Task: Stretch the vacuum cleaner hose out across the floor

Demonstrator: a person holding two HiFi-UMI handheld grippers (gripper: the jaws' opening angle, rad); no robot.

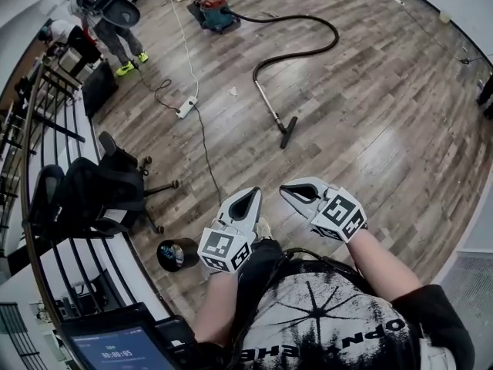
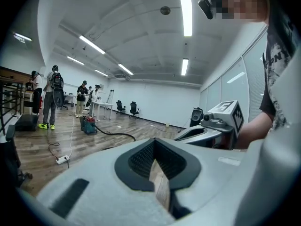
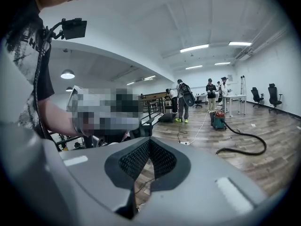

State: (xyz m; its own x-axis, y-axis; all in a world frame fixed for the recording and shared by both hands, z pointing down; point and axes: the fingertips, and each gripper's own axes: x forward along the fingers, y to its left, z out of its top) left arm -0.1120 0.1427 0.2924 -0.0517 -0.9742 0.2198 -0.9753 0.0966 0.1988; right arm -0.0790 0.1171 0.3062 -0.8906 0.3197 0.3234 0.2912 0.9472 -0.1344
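Both hand-held grippers, left point(image 1: 255, 192) and right point(image 1: 283, 192), are closed, empty; only the head view shows the nozzle point(image 1: 287, 132).

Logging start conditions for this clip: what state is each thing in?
Hose: curved in a loop, not stretched.
Vacuum: upright on the floor, hose attached.
Nozzle: lying on the floor, untouched.
Left gripper: shut, empty.
Right gripper: shut, empty.
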